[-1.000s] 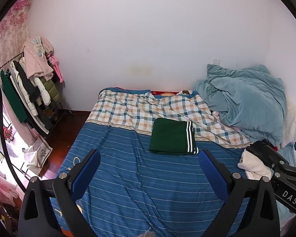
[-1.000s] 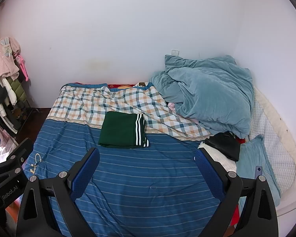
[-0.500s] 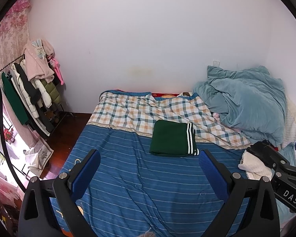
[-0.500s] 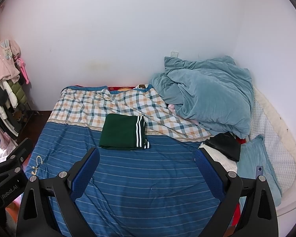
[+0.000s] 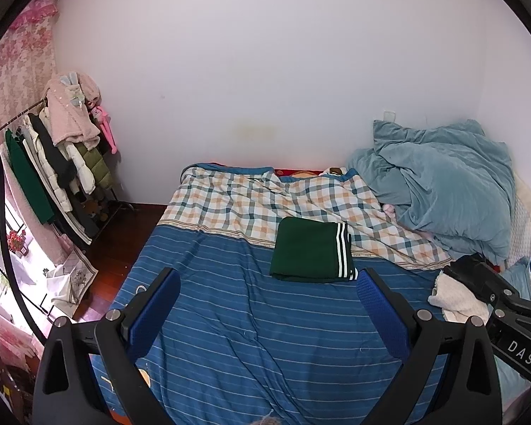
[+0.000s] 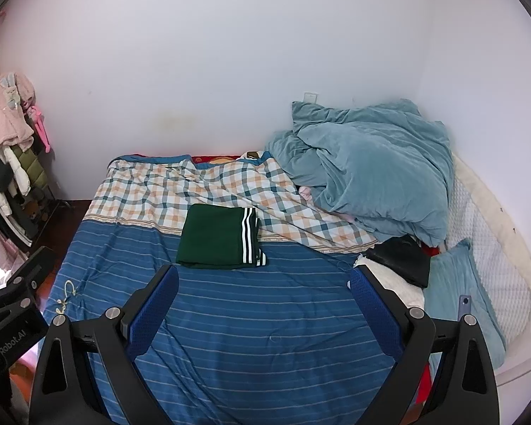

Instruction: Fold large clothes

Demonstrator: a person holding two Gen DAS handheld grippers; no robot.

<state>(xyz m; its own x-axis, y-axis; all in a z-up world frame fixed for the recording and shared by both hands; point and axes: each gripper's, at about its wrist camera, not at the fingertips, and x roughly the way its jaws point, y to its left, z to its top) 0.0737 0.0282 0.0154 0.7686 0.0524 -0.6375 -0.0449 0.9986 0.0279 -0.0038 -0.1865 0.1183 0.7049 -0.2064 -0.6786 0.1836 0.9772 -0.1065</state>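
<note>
A dark green garment with white stripes (image 5: 309, 251) (image 6: 217, 236) lies folded into a flat rectangle in the middle of the bed, where the blue striped sheet (image 5: 251, 333) (image 6: 265, 318) meets the checked cover (image 5: 265, 202) (image 6: 194, 184). My left gripper (image 5: 268, 285) hovers open above the near part of the bed, well short of the garment, with nothing between its fingers. Open and empty too, my right gripper (image 6: 263, 281) hangs at the same distance. The right gripper's body (image 5: 506, 304) shows at the left wrist view's right edge.
A rumpled light blue duvet (image 5: 439, 184) (image 6: 368, 170) is piled at the bed's far right. White and black clothes (image 6: 403, 265) and a blue pillow (image 6: 460, 294) lie beside it. A clothes rack with hanging coats (image 5: 56, 163) stands left of the bed on the wooden floor.
Both grippers have drawn slightly back and up from the bed; the folded garment sits a little lower in view. Both stay open, and nothing on the bed has moved.
</note>
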